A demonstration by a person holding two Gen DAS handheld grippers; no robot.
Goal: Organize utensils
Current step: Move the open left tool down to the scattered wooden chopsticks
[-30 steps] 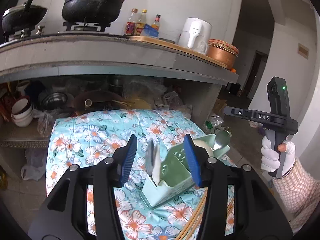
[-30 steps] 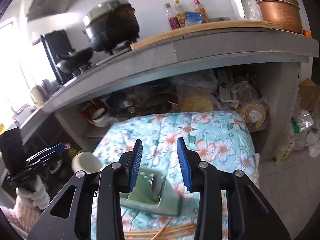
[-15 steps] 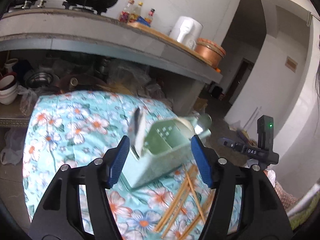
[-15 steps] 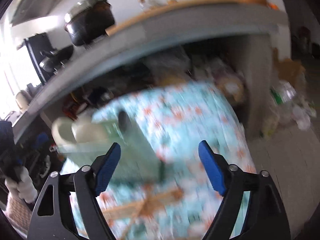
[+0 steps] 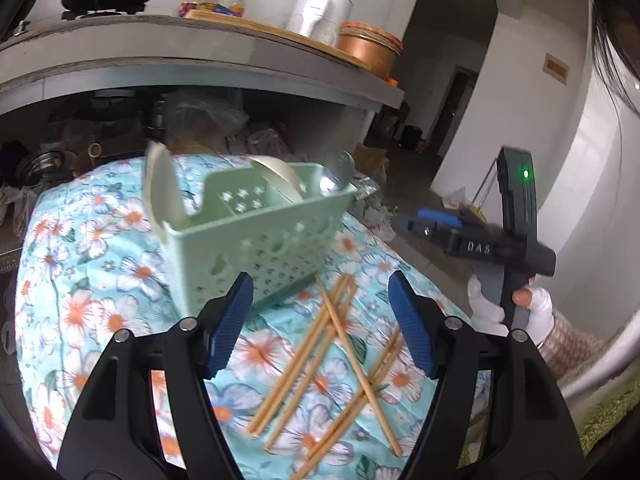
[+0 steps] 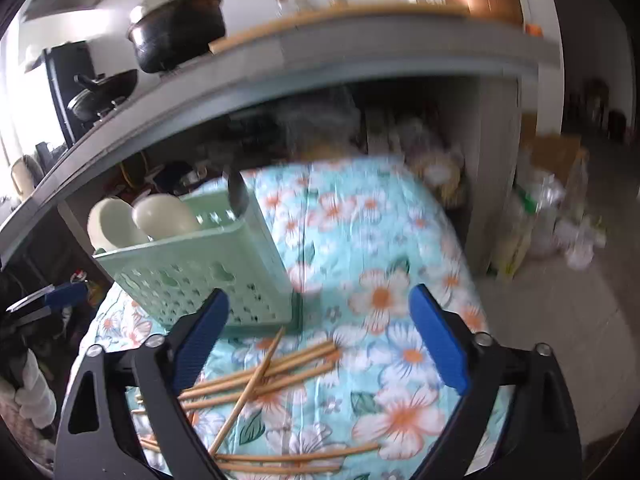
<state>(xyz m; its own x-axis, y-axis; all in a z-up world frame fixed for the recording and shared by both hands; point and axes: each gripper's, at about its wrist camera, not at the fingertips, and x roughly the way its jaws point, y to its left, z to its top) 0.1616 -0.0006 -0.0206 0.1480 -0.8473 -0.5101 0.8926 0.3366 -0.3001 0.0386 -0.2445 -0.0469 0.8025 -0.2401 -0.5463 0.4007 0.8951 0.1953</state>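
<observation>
Both grippers opening, nothing between pads

Left gripper [image 5: 320, 322]: jaws opening, unloaded. Right gripper [image 6: 318, 334]: jaws opening wide, unloaded. Bamboo chopsticks [image 5: 320, 360] lie loose on the floral tablecloth [image 5: 100, 264], just beyond and under both sets of fingers, crossed, long axes mixed. Green perforated utensil basket [image 5: 256, 236] stands farther out, slightly tilted, holding pale spoons [image 6: 160, 212] with bowls upward.
</observation>
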